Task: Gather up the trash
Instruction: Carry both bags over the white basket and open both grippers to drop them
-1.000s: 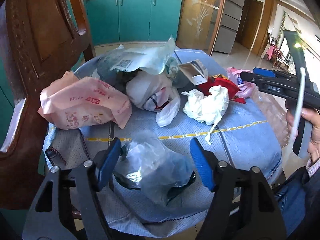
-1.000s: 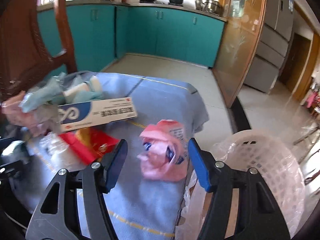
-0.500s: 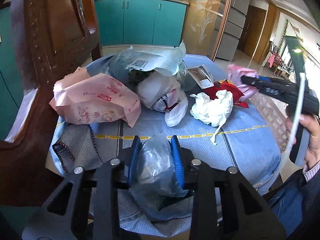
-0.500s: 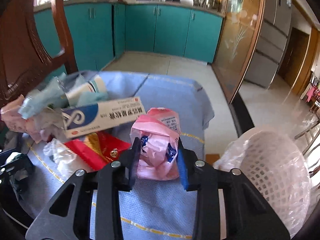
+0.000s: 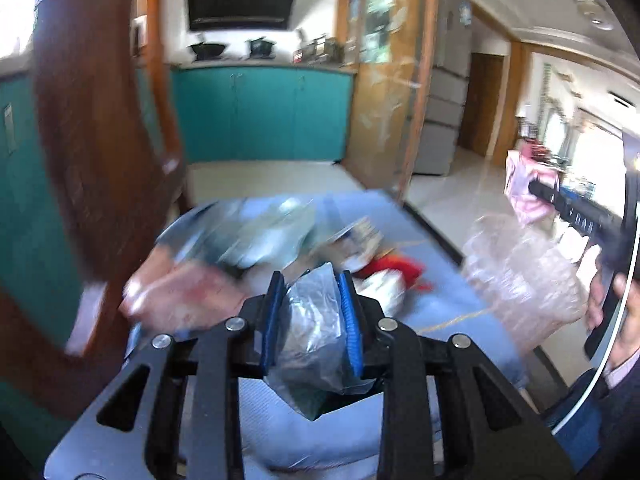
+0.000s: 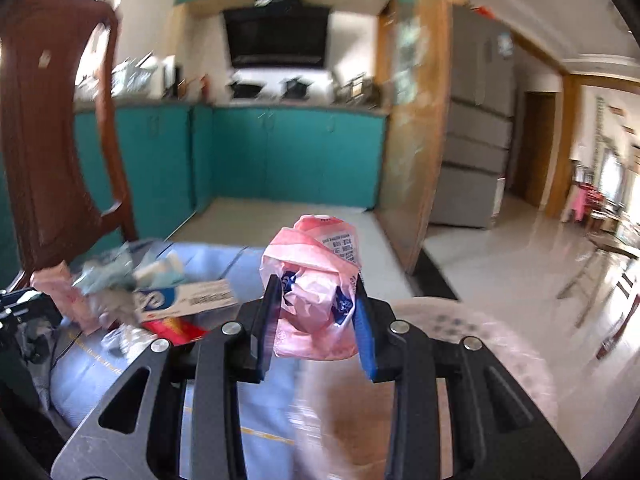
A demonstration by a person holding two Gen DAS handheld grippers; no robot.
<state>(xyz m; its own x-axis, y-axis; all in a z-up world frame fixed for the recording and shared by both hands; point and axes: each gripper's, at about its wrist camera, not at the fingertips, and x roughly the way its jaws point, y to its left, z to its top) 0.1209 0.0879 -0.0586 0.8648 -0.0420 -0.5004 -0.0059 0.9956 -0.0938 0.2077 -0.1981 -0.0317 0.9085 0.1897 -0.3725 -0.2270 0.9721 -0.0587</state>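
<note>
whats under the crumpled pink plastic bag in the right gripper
Below the crumpled pink plastic bag, pinched by the right gripper, lies the blurred rim of the white lattice basket with its clear liner. The basket's contents cannot be seen.

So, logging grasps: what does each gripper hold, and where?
Left gripper: crumpled clear plastic bag, pinched across its middle. Right gripper: pink plastic wrapper, pinched at its sides.
</note>
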